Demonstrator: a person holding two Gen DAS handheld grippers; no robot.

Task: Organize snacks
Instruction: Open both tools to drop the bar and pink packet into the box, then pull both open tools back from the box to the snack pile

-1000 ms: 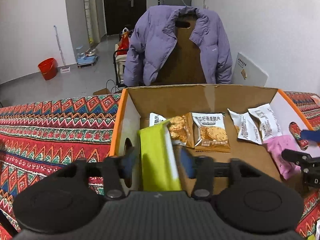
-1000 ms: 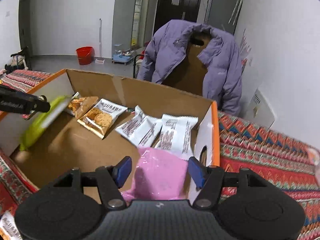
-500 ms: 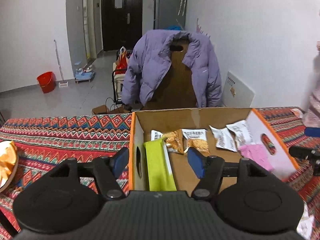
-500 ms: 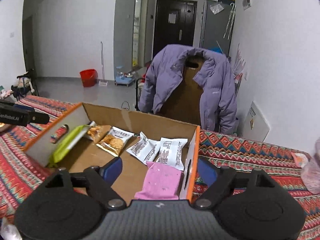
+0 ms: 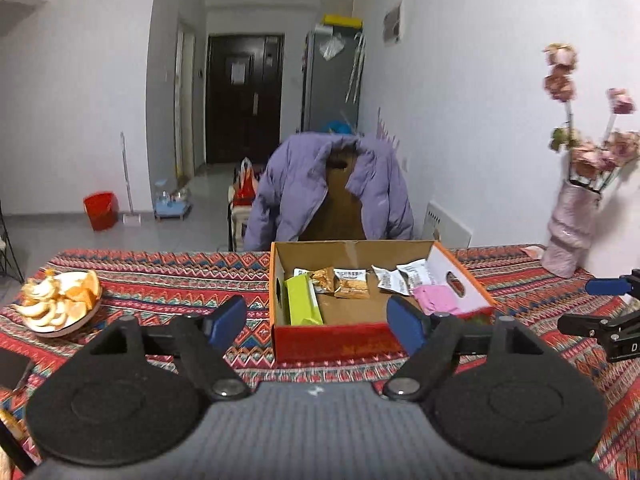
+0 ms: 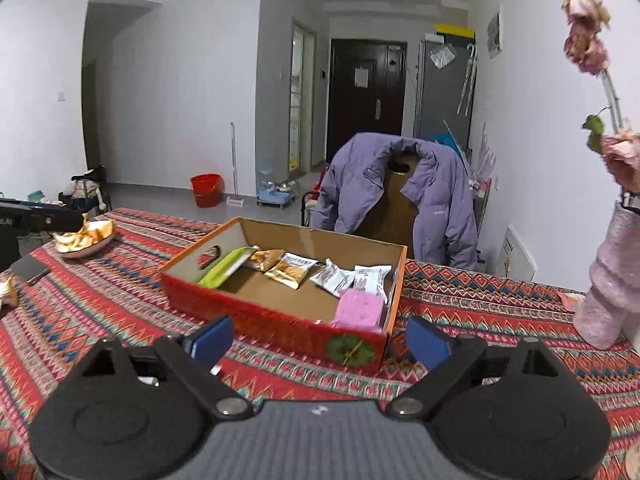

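Observation:
An open cardboard box (image 5: 332, 343) (image 6: 280, 322) with red and orange sides stands on the patterned tablecloth. Inside lie a green packet (image 5: 303, 305) (image 6: 224, 268) at its left wall, orange biscuit packets (image 5: 350, 285) (image 6: 290, 272), white packets (image 5: 394, 279) (image 6: 352, 278) and a pink packet (image 5: 436, 298) (image 6: 360, 306) at its right wall. My left gripper (image 5: 317, 322) hangs in front of the box, jaws opening, nothing between them. My right gripper (image 6: 318, 342) is before the box's near right corner, jaws opening and empty.
A plate of orange peel (image 5: 60, 300) (image 6: 86, 236) sits at the table's left. A pink vase with dried flowers (image 5: 572, 228) (image 6: 612, 280) stands at the right. A chair with a purple jacket (image 5: 332, 196) (image 6: 400, 196) is behind the table. A dark flat object (image 6: 30, 268) lies at the left.
Both grippers let go of their packets, green on the left and pink on the right, and drew back and up out of the box while their jaws spread wider.

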